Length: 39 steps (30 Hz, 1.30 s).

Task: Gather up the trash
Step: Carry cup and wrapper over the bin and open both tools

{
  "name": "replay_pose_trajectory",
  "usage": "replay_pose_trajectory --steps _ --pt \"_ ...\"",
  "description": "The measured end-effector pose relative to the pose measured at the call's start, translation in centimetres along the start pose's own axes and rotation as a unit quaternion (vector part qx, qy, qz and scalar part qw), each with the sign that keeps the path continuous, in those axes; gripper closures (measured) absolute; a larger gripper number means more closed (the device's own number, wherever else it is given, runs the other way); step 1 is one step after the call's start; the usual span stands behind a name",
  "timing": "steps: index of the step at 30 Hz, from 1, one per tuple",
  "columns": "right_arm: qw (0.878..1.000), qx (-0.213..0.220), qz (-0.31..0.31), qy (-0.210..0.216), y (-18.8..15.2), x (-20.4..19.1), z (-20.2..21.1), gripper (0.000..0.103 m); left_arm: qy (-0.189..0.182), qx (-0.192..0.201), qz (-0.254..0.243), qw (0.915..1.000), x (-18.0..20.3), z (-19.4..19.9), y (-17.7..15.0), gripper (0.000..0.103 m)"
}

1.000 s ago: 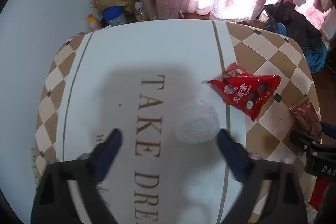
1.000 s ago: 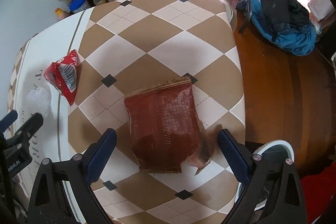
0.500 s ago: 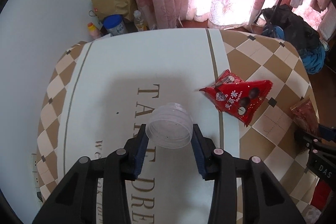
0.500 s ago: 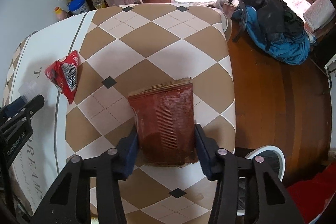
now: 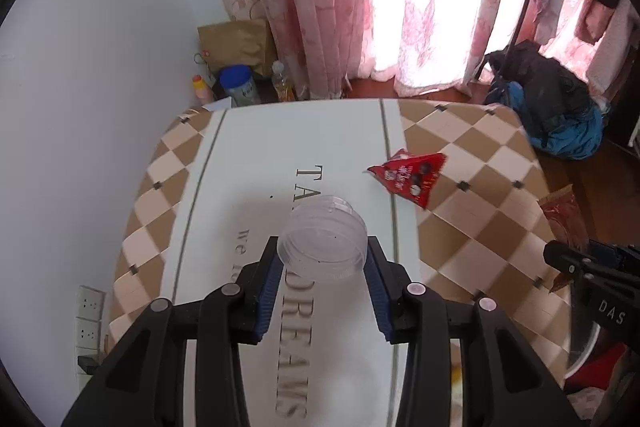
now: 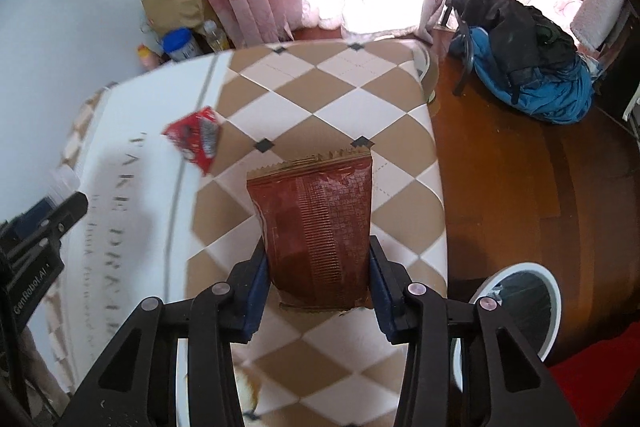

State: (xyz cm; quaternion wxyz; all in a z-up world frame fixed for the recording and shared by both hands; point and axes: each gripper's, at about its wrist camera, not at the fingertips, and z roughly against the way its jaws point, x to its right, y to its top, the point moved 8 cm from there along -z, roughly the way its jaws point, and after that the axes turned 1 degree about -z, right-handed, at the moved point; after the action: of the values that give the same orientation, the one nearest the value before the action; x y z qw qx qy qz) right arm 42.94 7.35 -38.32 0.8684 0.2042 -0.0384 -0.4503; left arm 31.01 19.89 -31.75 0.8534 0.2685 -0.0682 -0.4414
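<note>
The clear plastic cup (image 5: 322, 238) sits crosswise between the blue pads of the left gripper (image 5: 322, 261), which is closed snugly on its sides and carries it clear of the tablecloth (image 5: 256, 155) — a side pinch that suits a light, easily crushed shell. The right gripper (image 6: 318, 269) is likewise clamped on the lower part of the brown snack wrapper (image 6: 314, 227), its serrated top edge pointing away and the flat pack standing out stiffly above the checked cloth. Both pieces appear lifted for carrying off.

One item remains on the table: the red snack packet (image 5: 410, 175), lying across the grey stripe where the white panel meets the diamonds, well apart from both grippers. A white-rimmed bin (image 6: 520, 311) stands on the wooden floor just beside the table's right edge — probably the drop point. Nothing blocks that path for the right hand; the left must likely cross over the table, and the other gripper, to reach it.
</note>
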Motion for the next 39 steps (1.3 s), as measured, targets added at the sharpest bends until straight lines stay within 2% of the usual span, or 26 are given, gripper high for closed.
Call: replay_pose_trajectory --steps 7,13,18,24,31,36,39 --pt "0.998 0.046 -0.020 0.040 -2.0 0.5 7.6 0.057 -0.014 0.031 -0.004 0.9994 1.2 6.6 -1.3 0.066" --pt "0.993 0.093 -0.037 0.058 -3.3 2.8 15.1 0.057 -0.042 0.058 -0.017 0.9973 4.6 11.7 -1.7 0.066" --pt "0.988 0.129 -0.059 0.057 -4.6 6.9 20.5 0.057 -0.081 0.080 -0.047 0.9924 10.7 15.7 -1.4 0.066" --pt "0.983 0.151 -0.104 0.030 -7.4 15.3 24.8 0.057 -0.129 0.085 -0.087 0.9842 19.4 17.7 -1.4 0.066" --pt "0.978 0.132 -0.164 -0.008 -11.3 26.1 23.6 0.057 -0.166 0.052 -0.134 0.9756 30.0 15.2 -3.3 0.066" --pt "0.974 0.088 -0.206 -0.022 -15.0 33.0 18.9 0.057 -0.173 0.011 -0.163 0.9713 36.1 11.4 -5.9 0.066" --pt "0.973 0.062 -0.223 -0.025 -16.8 35.7 15.8 0.057 -0.174 -0.016 -0.178 0.9684 39.0 8.6 -7.6 0.066"
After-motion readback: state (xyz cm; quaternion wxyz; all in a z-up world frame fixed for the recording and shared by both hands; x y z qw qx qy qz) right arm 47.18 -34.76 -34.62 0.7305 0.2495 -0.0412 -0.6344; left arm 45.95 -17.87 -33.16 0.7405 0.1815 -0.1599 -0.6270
